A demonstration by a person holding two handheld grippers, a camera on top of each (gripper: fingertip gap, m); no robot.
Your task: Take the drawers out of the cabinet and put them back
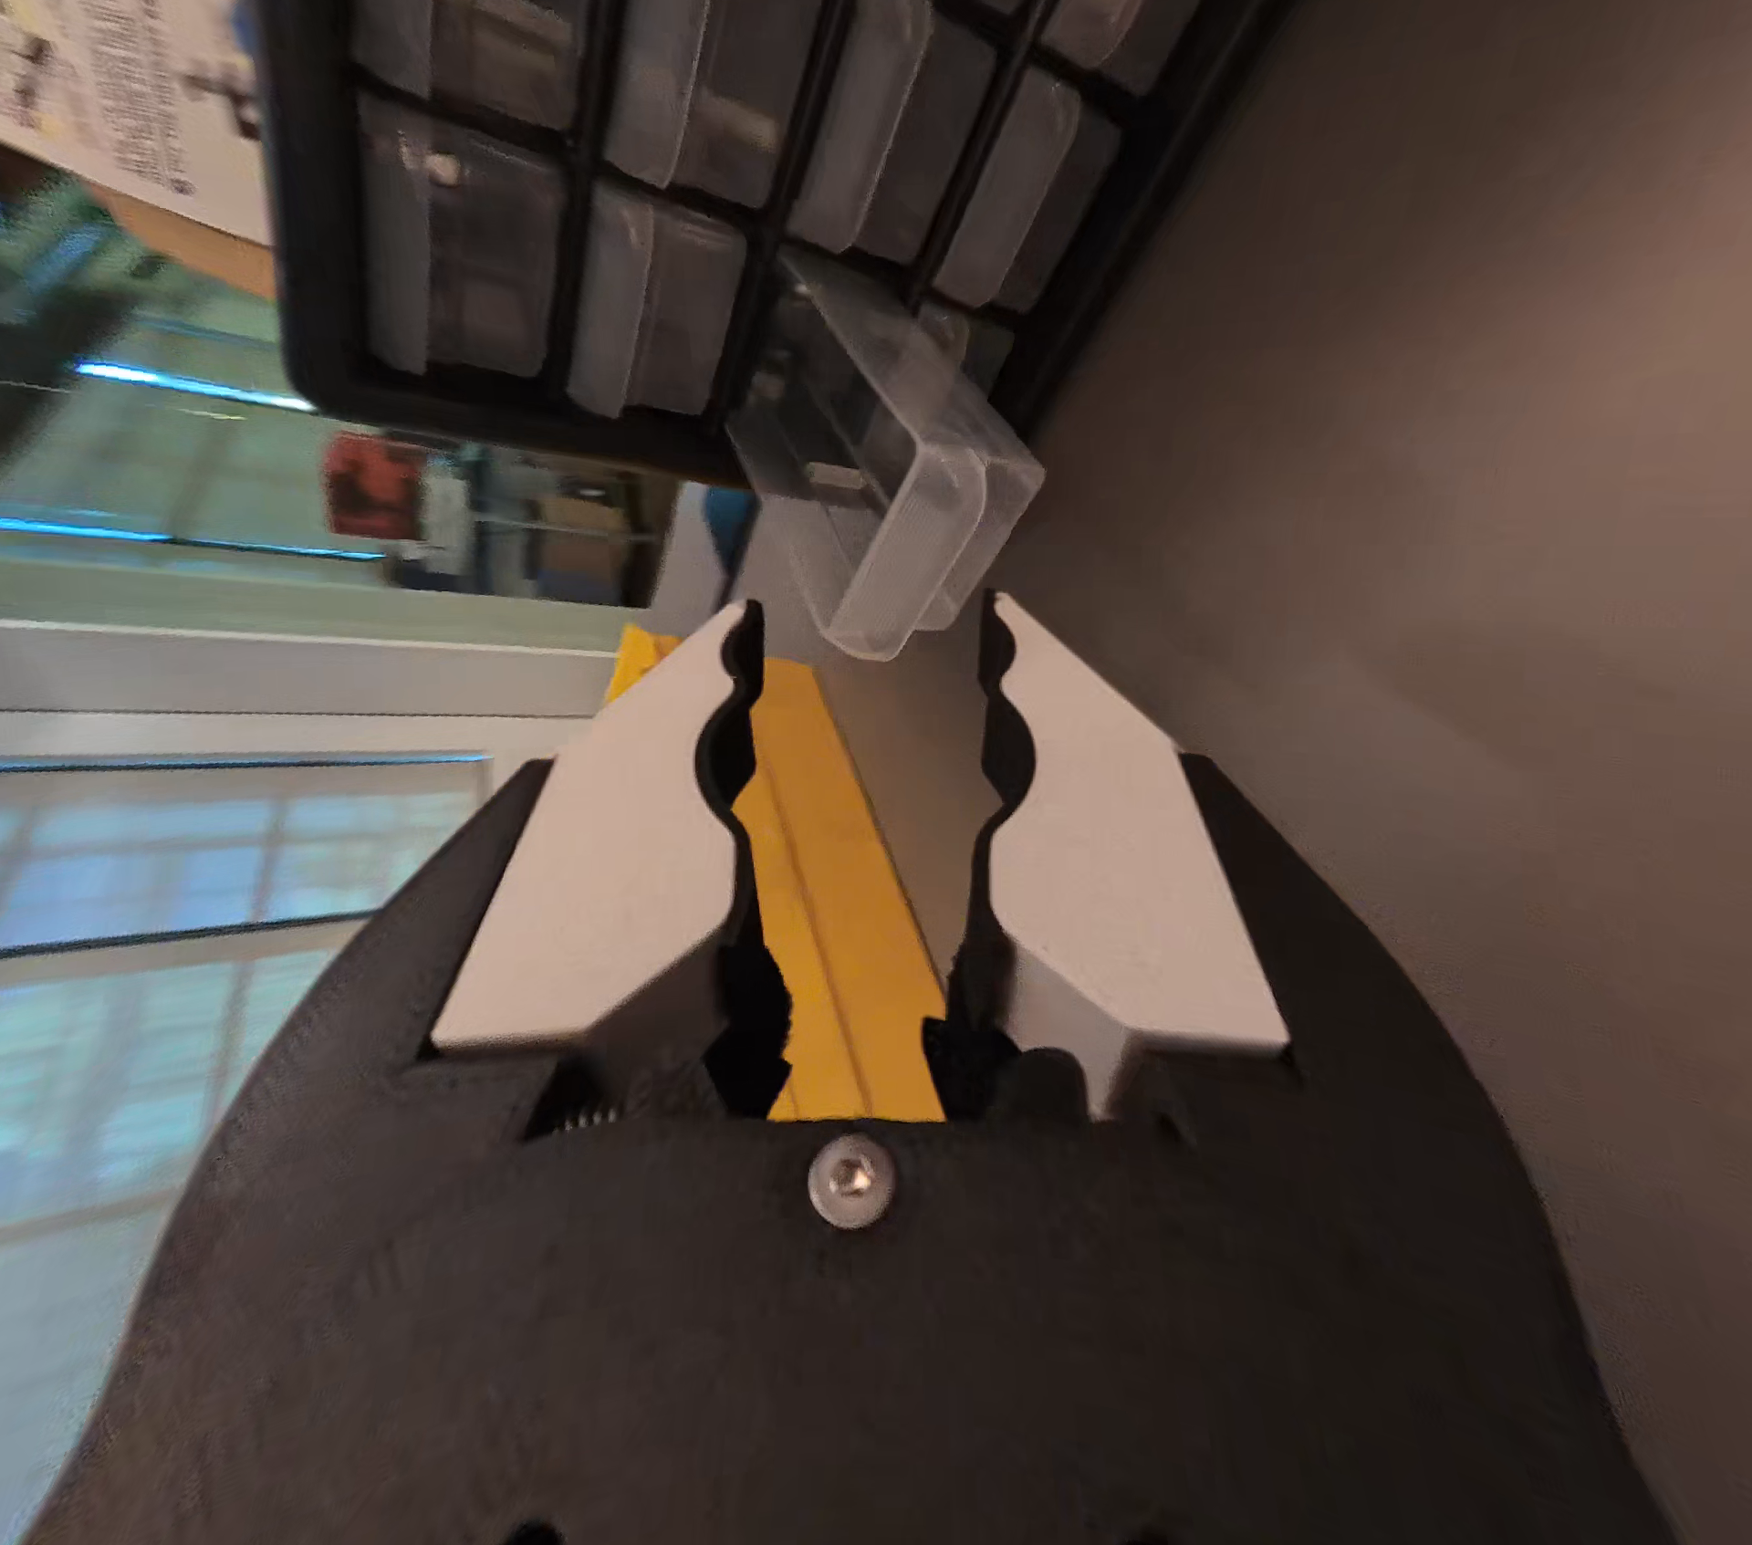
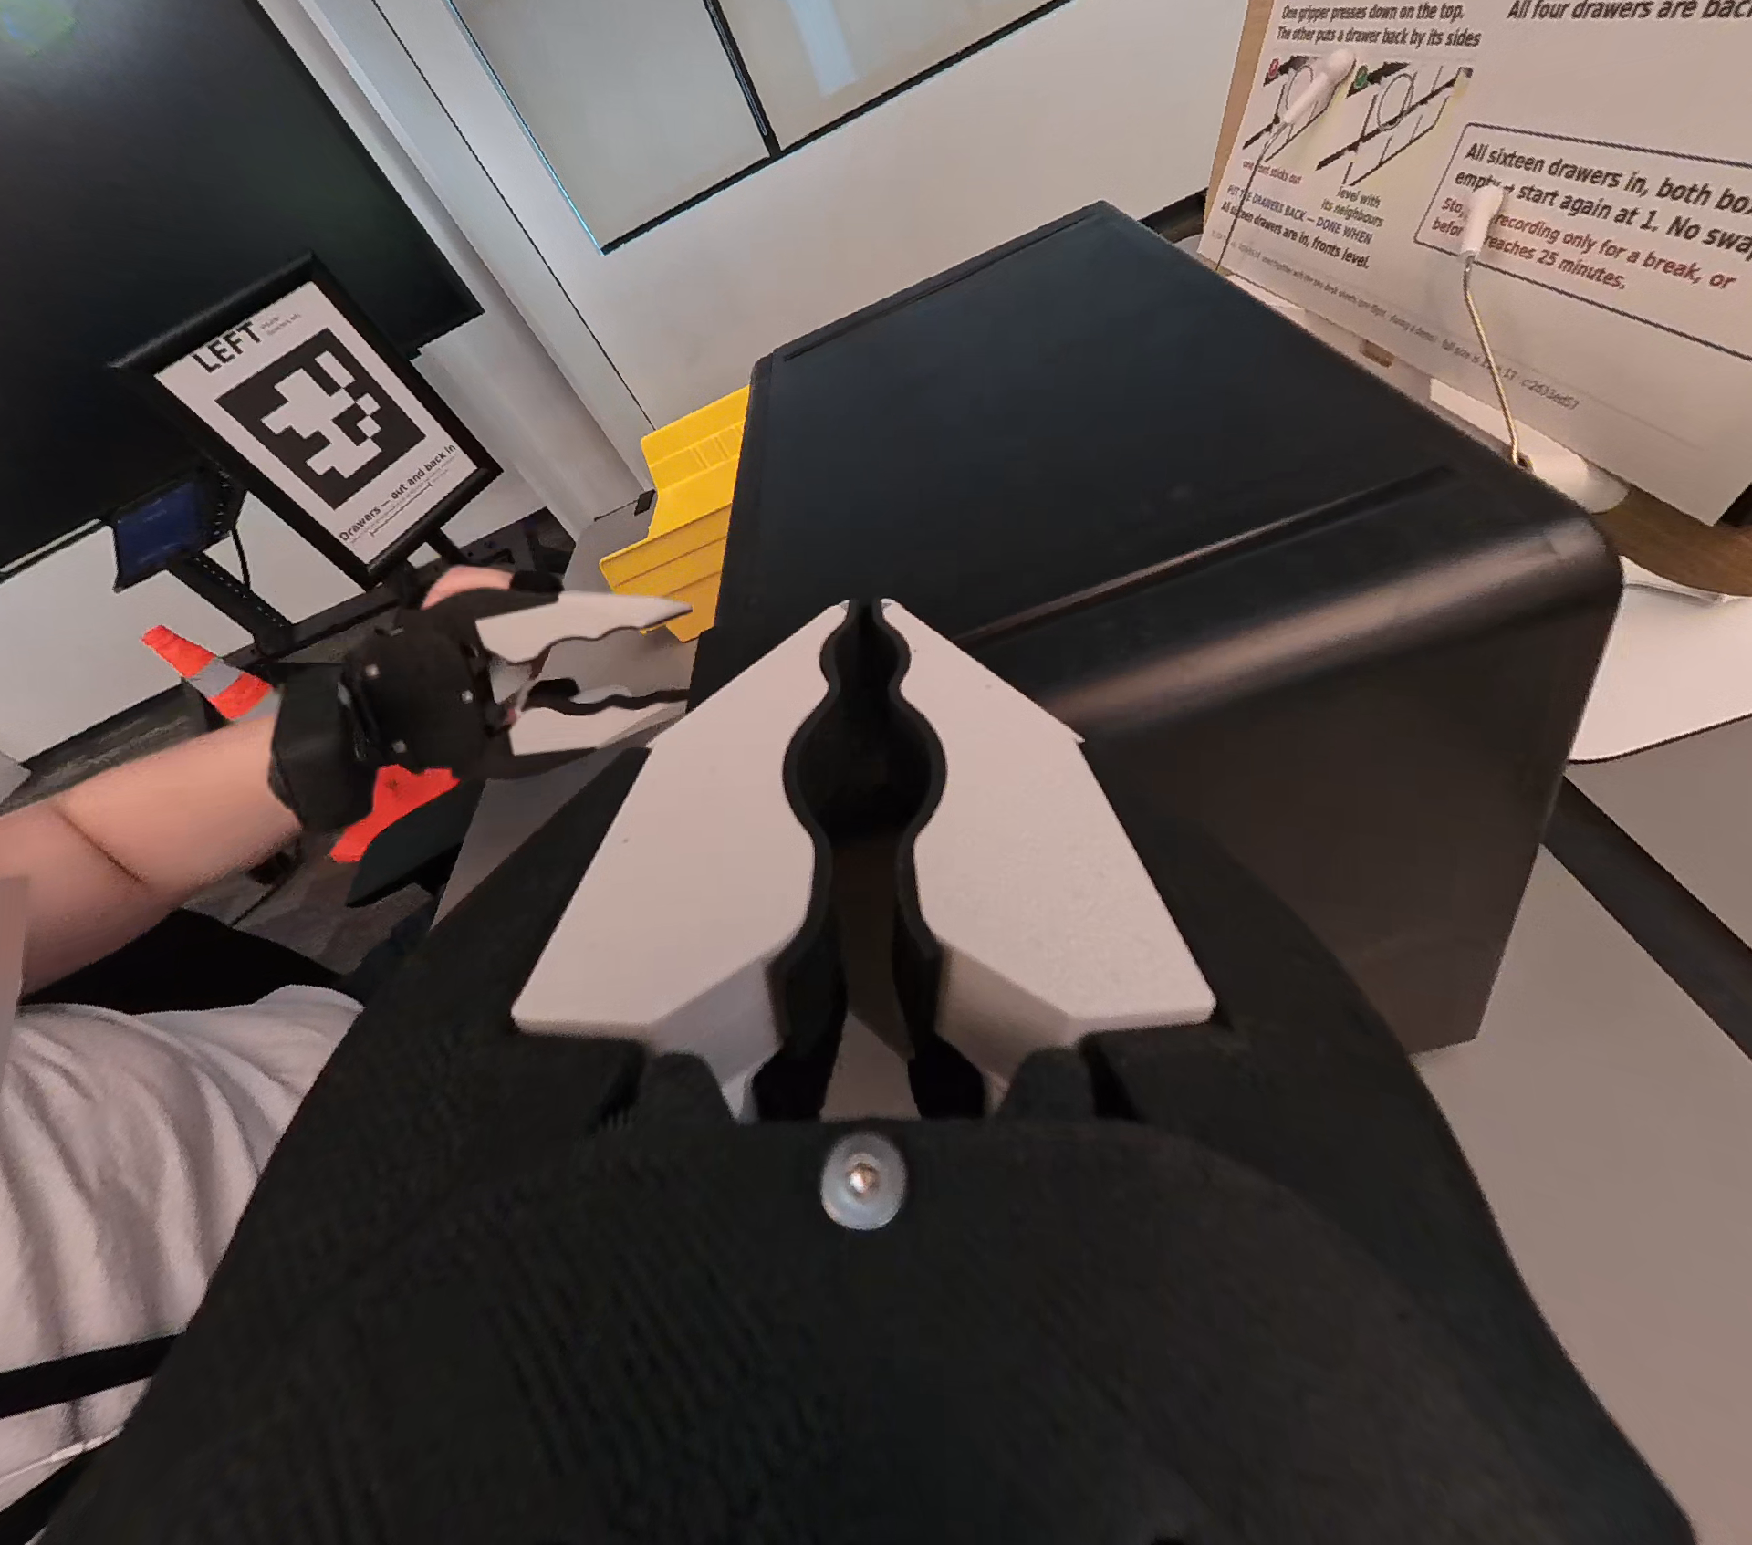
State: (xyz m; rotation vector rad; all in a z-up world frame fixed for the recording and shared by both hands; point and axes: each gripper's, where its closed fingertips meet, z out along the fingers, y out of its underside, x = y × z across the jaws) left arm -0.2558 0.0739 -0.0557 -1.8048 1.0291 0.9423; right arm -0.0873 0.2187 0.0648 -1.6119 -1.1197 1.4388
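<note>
The black cabinet (image 1: 313, 191) fills the top of the rolled left wrist view, its grid holding several clear drawers. One clear drawer (image 1: 886, 499) sticks far out of its slot, tilted toward me. My left gripper (image 1: 872, 618) is open and empty, its fingertips just short of that drawer's front. In the right wrist view I see the cabinet's top (image 2: 1138, 457) from above. My right gripper (image 2: 865, 610) is shut with nothing between the fingers, its tips at the cabinet's top front edge. The left gripper (image 2: 664, 656) also shows there, open, at the cabinet's front.
A yellow bin (image 2: 687, 513) stands beside the cabinet; it also shows between my left fingers (image 1: 825, 883). An instruction board (image 2: 1517, 106) stands behind the cabinet on the grey table (image 2: 1564, 1215). A framed marker sign (image 2: 313, 419) and an orange cone (image 2: 213, 679) are at the left. Some 25 centimeters of space lies between my two pairs of fingers.
</note>
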